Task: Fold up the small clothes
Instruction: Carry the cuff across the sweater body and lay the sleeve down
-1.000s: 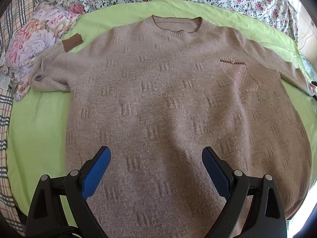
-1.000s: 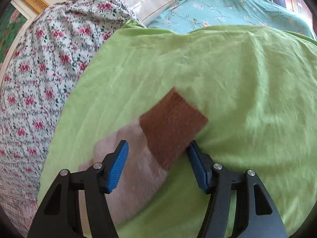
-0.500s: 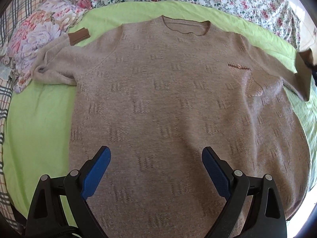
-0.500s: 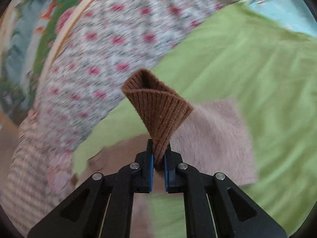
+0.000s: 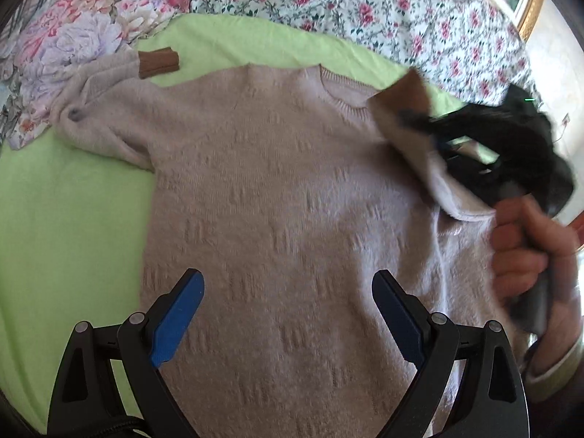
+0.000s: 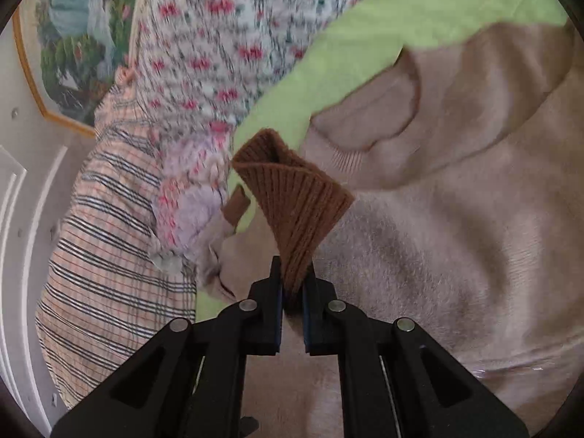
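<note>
A green sheet (image 5: 65, 219) covers the bed, with a beige sweater (image 5: 284, 189) spread flat across it. The right gripper (image 6: 292, 292) pinches the sweater's brown right cuff (image 6: 295, 200), lifted above the chest. The left gripper (image 5: 288, 314) hovers near the hem, fingers spread.

Your two fisheye views are bright with soft daylight, strongest at the right edge of the left wrist view, where the wall (image 5: 547, 54) washes pale. Shadows are faint. Motion blur smears your right gripper (image 5: 412, 116) there, and the floral bedding (image 6: 204, 43) in the right wrist view. Dark circular corners frame both; straight lines bend near the rims.
</note>
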